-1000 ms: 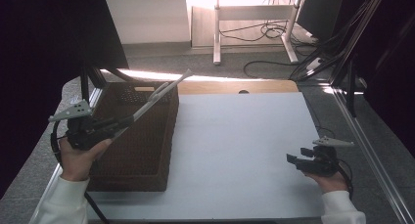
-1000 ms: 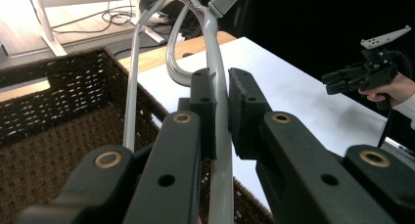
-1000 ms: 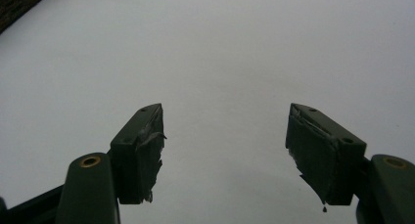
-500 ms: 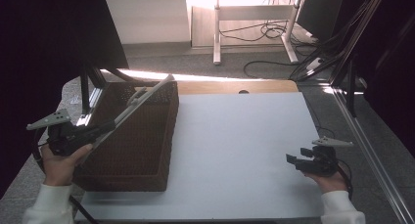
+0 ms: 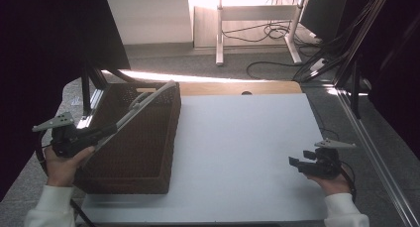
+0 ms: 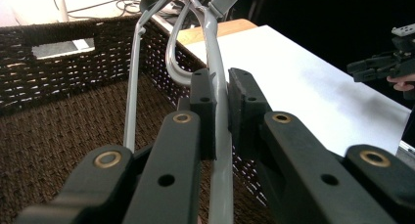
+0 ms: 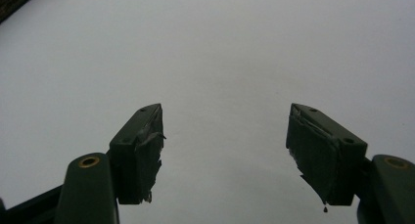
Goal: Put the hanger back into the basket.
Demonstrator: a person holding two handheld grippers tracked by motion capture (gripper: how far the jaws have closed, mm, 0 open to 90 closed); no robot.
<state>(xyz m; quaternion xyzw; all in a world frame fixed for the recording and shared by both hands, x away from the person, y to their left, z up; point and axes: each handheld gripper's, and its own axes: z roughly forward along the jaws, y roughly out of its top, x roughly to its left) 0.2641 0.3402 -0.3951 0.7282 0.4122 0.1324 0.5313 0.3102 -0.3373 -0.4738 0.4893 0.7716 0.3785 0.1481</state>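
Observation:
A dark woven basket [image 5: 170, 148] stands on the left part of the white table [image 5: 247, 138]. A grey plastic hanger [image 5: 143, 104] slants across the basket's top, its far end near the back right corner. My left gripper [image 5: 106, 130] is shut on the hanger's near end, at the basket's left side. In the left gripper view, the gripper [image 6: 221, 101] pinches the grey hanger [image 6: 210, 43] above the basket's inside [image 6: 58, 62]. Near the table's front right, my right gripper [image 5: 293, 162] is open and holds nothing, hovering low over the bare white top [image 7: 220, 48].
A wooden strip [image 5: 237, 87] runs along the table's back edge. Metal frame legs [image 5: 89, 95] rise behind the basket at the left, and a rail [image 5: 366, 138] borders the right side. Cables [image 5: 277, 63] lie on the floor beyond.
My left gripper has drawn the hanger leftward and toward the person, so its far end has slid back over the basket. The right gripper has stayed put.

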